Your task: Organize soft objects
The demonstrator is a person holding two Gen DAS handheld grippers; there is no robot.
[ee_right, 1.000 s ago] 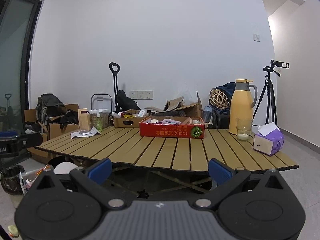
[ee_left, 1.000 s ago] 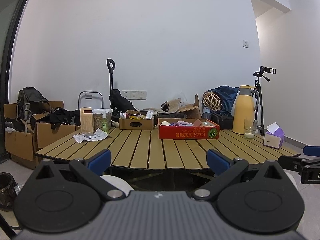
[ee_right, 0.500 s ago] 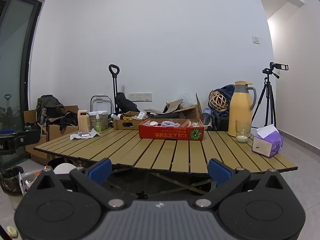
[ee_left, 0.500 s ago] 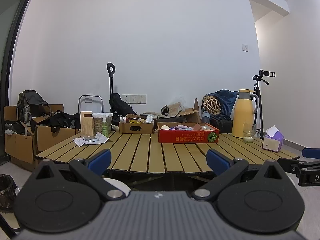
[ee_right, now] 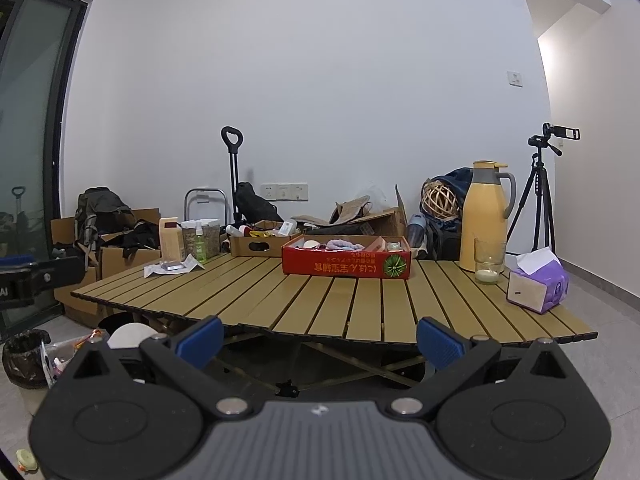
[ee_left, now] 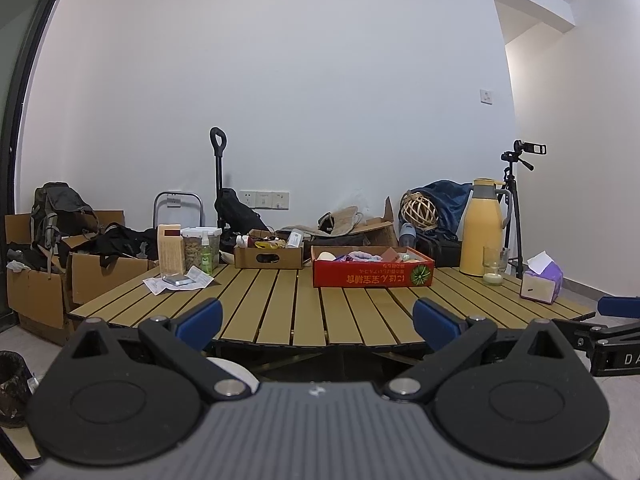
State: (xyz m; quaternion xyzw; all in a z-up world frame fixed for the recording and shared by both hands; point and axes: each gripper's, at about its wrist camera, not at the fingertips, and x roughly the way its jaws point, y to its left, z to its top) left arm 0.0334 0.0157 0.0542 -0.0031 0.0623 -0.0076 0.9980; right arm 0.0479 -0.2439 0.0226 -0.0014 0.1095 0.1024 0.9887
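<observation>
Left gripper (ee_left: 316, 322) at 6 o'clock: blue-padded fingers spread wide, nothing between them. Right gripper (ee_right: 320, 338) likewise wide and empty; its body shows in the left view at 3 o'clock, lettering partly readable, "DA". Both sit short of the slatted table (ee_right: 360, 300). Mid-table at 12 o'clock, a red carton (ee_right: 346, 266) with inverted yellow characters and a green emblem contains the soft objects (ee_right: 346, 245). Tissue box (ee_right: 538, 286) and yellow thermos (ee_right: 482, 220) at 2 o'clock; paper (ee_right: 172, 269) at 10 o'clock.
</observation>
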